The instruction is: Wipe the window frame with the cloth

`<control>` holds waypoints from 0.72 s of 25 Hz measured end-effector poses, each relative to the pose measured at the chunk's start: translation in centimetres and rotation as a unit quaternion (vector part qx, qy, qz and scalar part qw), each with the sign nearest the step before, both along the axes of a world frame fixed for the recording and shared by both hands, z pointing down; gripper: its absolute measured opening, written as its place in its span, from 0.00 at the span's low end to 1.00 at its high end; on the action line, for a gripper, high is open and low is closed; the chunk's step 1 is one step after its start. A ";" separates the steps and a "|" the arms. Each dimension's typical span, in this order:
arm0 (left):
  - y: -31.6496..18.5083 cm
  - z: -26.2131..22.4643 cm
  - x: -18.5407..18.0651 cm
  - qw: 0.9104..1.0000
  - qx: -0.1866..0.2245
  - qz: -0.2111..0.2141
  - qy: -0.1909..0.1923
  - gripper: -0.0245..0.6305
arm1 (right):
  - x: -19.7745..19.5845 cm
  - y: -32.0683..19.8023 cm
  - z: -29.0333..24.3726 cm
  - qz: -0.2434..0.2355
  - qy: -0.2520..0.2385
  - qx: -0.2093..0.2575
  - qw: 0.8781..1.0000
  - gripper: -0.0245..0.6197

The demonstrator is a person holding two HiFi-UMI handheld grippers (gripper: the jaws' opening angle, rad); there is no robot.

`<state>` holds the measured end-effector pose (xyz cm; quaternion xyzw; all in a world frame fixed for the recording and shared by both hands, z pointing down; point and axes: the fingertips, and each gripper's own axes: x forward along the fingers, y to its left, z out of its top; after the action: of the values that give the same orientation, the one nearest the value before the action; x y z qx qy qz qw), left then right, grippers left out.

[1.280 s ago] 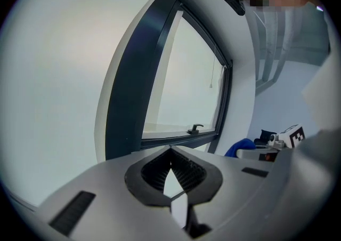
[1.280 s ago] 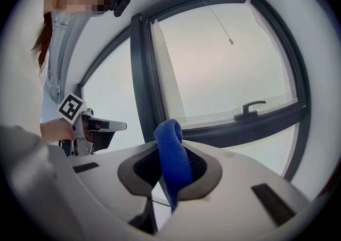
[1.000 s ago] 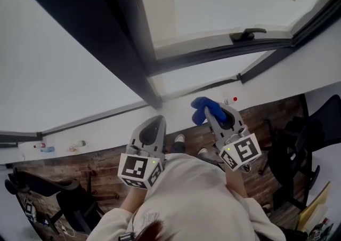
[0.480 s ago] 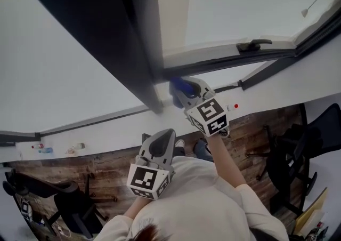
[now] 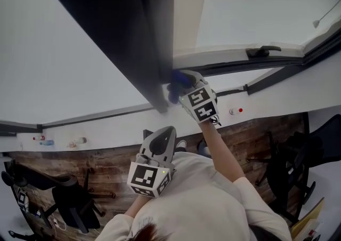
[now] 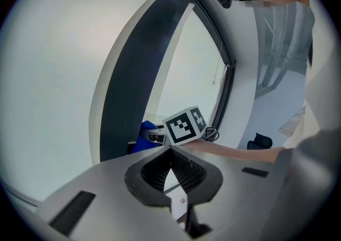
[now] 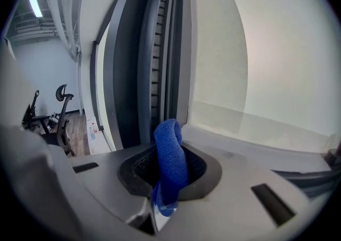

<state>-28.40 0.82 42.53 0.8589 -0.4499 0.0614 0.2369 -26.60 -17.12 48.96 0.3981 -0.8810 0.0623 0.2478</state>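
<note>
In the head view, the right gripper (image 5: 180, 87) is raised to the lower end of the dark window frame (image 5: 152, 48), where the upright bar meets the pale sill. The blue cloth (image 5: 178, 79) sits at its tip, against the frame. The left gripper (image 5: 162, 134) hangs lower, close to the person's chest and well apart from the frame. A dark handle (image 5: 262, 51) lies on the sash to the right, and an office chair (image 5: 74, 202) stands on the wooden floor (image 5: 106, 162) below. In the left gripper view, the left gripper's (image 6: 170, 152) jaws are pressed together with nothing between them. Beyond them, the right gripper's marker cube (image 6: 185, 124) and the cloth (image 6: 143, 136) show beside the dark frame (image 6: 133, 74). In the right gripper view, the right gripper (image 7: 169, 178) is clamped on the cloth (image 7: 171, 157), which stands up in a fold between the jaws. Its top edge reaches toward the foot of the frame's (image 7: 154, 64) ribbed channel, just ahead.
</note>
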 end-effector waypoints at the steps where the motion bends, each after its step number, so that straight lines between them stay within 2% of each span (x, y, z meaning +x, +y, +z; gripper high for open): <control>1: -0.1 0.0 -0.1 1.000 -0.001 -0.003 -0.001 0.04 | 0.0 0.0 0.0 -0.003 0.004 0.001 1.000 0.12; 11: -1.2 -0.3 -0.6 1.000 0.004 -0.023 0.001 0.04 | 0.1 0.3 0.5 -0.026 0.057 0.037 0.997 0.12; 18: -1.0 -0.4 -0.3 1.000 0.008 -0.022 -0.009 0.04 | 0.6 0.2 0.6 -0.030 0.051 0.042 0.997 0.11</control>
<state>-28.69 -0.15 42.17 0.8499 -0.4713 0.0600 0.2278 -25.98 -16.93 49.53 0.3845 -0.8805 -0.0025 0.2772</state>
